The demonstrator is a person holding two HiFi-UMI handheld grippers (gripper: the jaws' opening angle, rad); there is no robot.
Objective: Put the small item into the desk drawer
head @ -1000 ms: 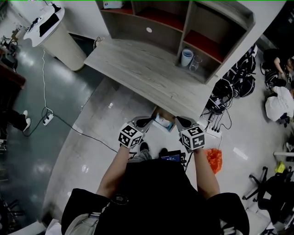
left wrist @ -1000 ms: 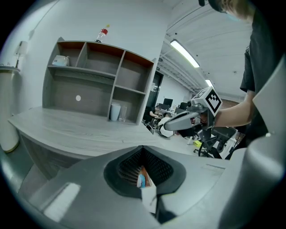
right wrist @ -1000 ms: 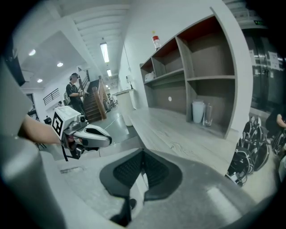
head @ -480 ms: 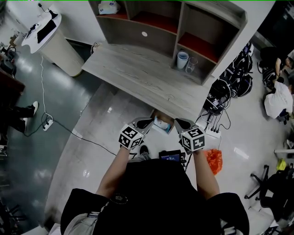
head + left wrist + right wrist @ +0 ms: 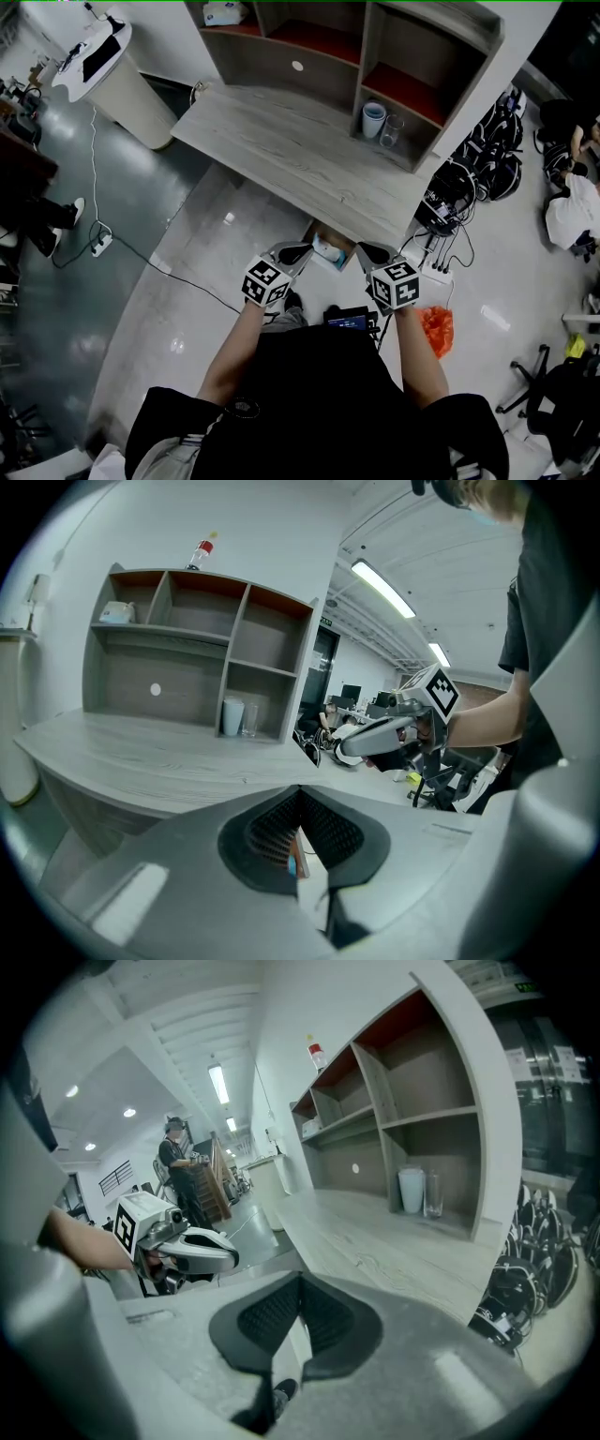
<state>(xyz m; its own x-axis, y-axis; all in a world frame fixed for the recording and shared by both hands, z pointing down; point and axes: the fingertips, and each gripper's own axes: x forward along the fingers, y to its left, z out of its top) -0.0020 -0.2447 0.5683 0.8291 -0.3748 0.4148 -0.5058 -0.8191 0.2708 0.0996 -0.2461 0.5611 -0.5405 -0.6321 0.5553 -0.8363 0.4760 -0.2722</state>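
The grey wooden desk (image 5: pixel 300 150) with its shelf unit stands in front of me. Just under its front edge, a brown open drawer or box (image 5: pixel 330 251) holds a white and blue thing; I cannot tell which it is. My left gripper (image 5: pixel 305 250) hangs at its left side and my right gripper (image 5: pixel 362 250) at its right, both below the desk edge. The pads of the left gripper (image 5: pixel 300 795) meet, and I make out nothing held. The right gripper (image 5: pixel 300 1281) is shut and empty as well. Each gripper view shows the other gripper alongside.
A white cup (image 5: pixel 373 119) and a glass (image 5: pixel 395 129) stand in the lower right shelf compartment. A bottle (image 5: pixel 202 551) is on top of the shelves. On the floor lie an orange bag (image 5: pixel 437 326), a power strip (image 5: pixel 437 273), bags (image 5: pixel 478 173) and a cable (image 5: pixel 141 251).
Both grippers keep their place at the desk's front edge, still shut. Only the head view shifts slightly.
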